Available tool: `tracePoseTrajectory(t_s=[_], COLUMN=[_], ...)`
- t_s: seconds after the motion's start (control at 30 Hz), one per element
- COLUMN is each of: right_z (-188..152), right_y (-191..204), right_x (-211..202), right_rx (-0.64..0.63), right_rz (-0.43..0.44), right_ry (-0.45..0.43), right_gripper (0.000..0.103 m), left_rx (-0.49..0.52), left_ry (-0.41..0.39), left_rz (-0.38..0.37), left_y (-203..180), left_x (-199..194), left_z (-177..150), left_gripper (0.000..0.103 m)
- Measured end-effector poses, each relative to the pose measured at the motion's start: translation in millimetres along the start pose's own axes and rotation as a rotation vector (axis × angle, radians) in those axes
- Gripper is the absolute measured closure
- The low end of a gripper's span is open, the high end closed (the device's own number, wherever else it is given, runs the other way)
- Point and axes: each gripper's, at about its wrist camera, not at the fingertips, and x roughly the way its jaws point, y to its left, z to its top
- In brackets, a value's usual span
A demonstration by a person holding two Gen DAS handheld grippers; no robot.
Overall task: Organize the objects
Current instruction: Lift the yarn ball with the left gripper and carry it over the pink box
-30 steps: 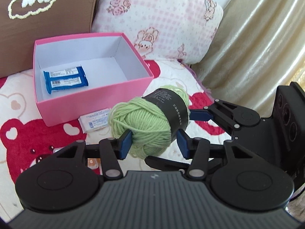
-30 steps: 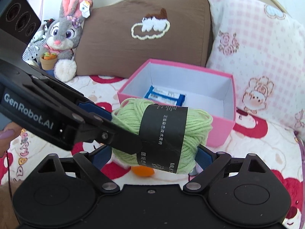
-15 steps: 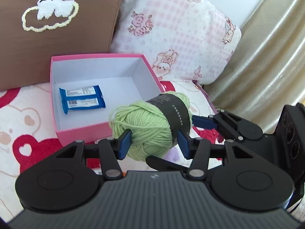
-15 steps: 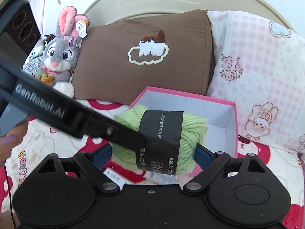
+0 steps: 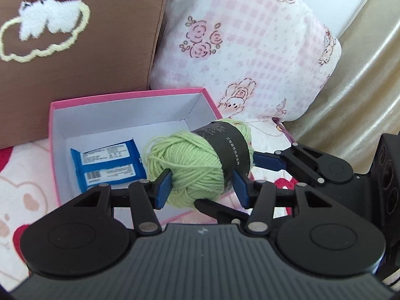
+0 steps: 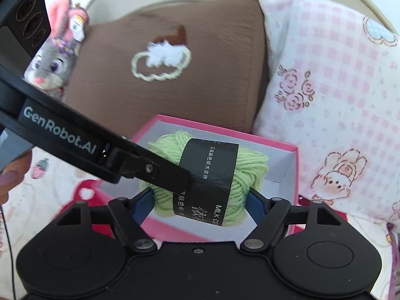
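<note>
Left tongs [image 5: 202, 187] clenched on the green yarn ball [image 5: 197, 165]. Right tongs [image 6: 200, 206] closing around its ends (pads look touching). Yarn hangs over the pink box [image 5: 57, 115]. Soft, light, squashy: grip across the paper band [image 6: 208, 175], gently.

Green yarn held over the pink box

The right claw [image 6: 200, 206], its jaws closing, has a light green wool skein with a black paper band [image 6: 210, 177] between its blue pads, above the open pink cardboard box with white inside [image 6: 291, 172]. The left claw [image 6: 186, 177] reaches in from nine o'clock onto the skein. At twelve o'clock leans a brown pillow with a cloud patch [image 6: 162, 75]; at ten, a grey plush rabbit [image 6: 53, 65].
</note>
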Motion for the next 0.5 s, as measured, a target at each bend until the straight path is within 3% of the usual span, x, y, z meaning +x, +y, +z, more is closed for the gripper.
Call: tracePoseTrajectory(t_s=[0.23,0.5], right_z=[6.2,1.1], right_y=[-22.1,-35.6], right_x=[56.0,101.4], right_rx=[-0.018,-0.024], right_rz=[-0.019,-0.023], right_ry=[0.104,0.206], right_gripper=[0.024,0.024], left_rx=[-0.082,-0.159], left_ry=[0.052,0.101], left_rz=[0.0,0.011], left_y=[35.9,57.6], left_x=[63.3,108.3], left_z=[12.5,14.2], left_gripper=[0.053,0.053])
